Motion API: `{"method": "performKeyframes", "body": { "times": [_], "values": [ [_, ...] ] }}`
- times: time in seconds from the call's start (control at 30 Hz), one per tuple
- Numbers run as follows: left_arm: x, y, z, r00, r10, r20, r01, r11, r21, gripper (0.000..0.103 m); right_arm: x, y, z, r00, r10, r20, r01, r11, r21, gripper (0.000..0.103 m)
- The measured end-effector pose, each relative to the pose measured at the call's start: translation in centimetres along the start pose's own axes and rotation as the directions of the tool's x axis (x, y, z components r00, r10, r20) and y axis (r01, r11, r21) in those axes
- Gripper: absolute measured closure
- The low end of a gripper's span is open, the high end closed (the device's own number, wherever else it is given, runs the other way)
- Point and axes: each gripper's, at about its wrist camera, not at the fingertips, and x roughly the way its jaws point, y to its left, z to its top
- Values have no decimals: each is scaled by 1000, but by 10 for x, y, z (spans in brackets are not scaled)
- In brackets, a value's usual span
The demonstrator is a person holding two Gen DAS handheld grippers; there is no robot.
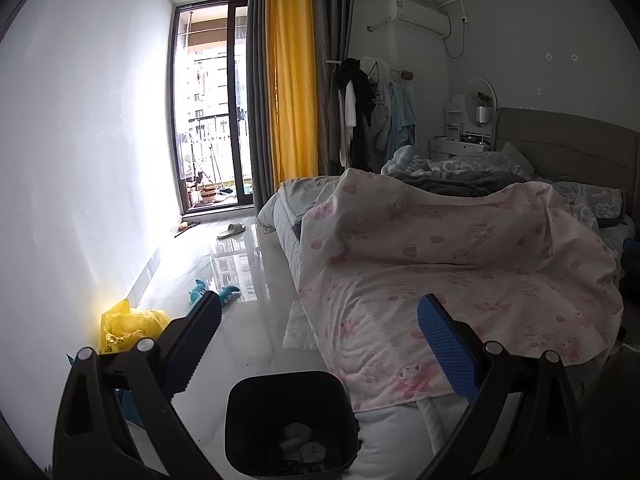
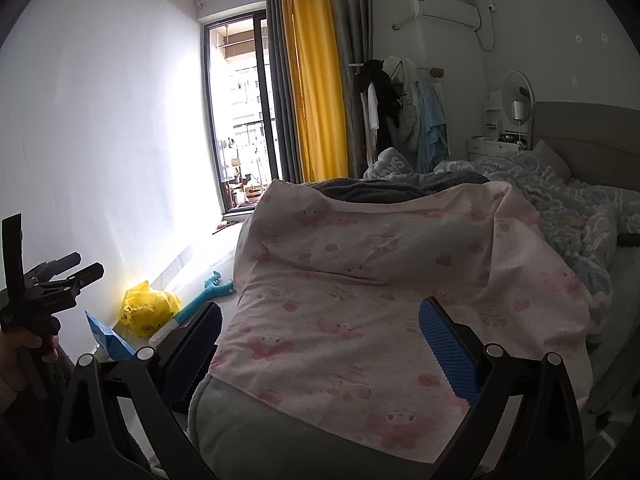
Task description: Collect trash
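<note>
Both the left gripper [image 1: 320,340] and right gripper [image 2: 320,344] are held spread, nothing between them. A crumpled yellow plastic bag [image 1: 128,328] lies on the floor against the wall, beyond the black plastic bin [image 1: 290,424]. It is judged light, limp and slippery; a bunched upper fold is best pinched.

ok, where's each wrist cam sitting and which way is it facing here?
Left wrist: on the open left gripper, low over the dark plastic trash bin, facing the balcony door along the glossy floor.
Right wrist: on the open right gripper, above the pink patterned blanket; a hand shows at left.
Shared: blanket, yellow plastic bag, yellow curtain.
</note>
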Motion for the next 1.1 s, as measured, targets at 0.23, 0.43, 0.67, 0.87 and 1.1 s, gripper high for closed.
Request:
{"method": "performKeyframes", "body": {
  "times": [0.23,0.43,0.67,0.87,1.1],
  "values": [
    [0,0,0,1000,0,1,0,1000,0,3,1,1,0,1000,0,0,0,1000,-1,3],
    [0,-1,0,1000,2,0,-2,1000,3,3,0,1,0,1000,0,1,0,1000,0,3],
    [0,0,0,1000,1,0,-1,1000,0,3,0,2,-1,1000,-1,0,1,1000,0,3],
    [0,-1,0,1000,1,0,-1,1000,1,3,0,3,-1,1000,-2,2,2,1000,2,3],
    [0,-1,0,1000,1,-1,-1,1000,1,3,0,3,-1,1000,-3,1,3,1000,0,3]
  ]
}}
